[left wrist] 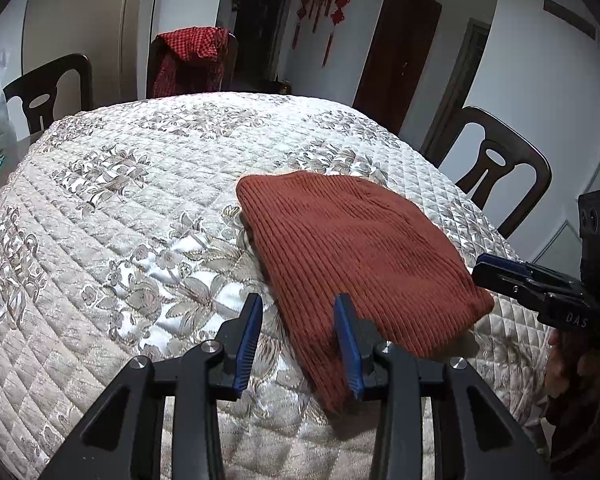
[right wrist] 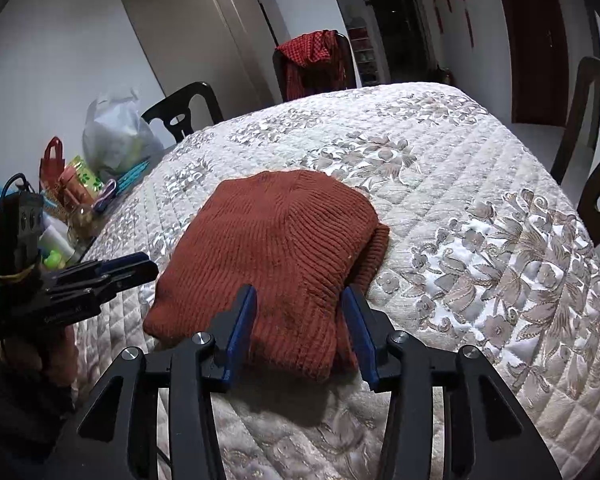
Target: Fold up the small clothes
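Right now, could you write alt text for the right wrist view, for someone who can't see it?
A folded rust-red knit sweater lies on a table covered by a quilted floral cloth. The right claw is open over its near edge, gripping nothing, and the left claw reaches in from the left.

A rust-red ribbed knit garment [right wrist: 274,258] lies on a cream quilted tablecloth [right wrist: 480,184] with a grey-beige floral pattern, a red-and-black checked cloth [left wrist: 190,60] drapes a dark brown chair [left wrist: 230,60], and black grippers carry blue pads [left wrist: 249,344].
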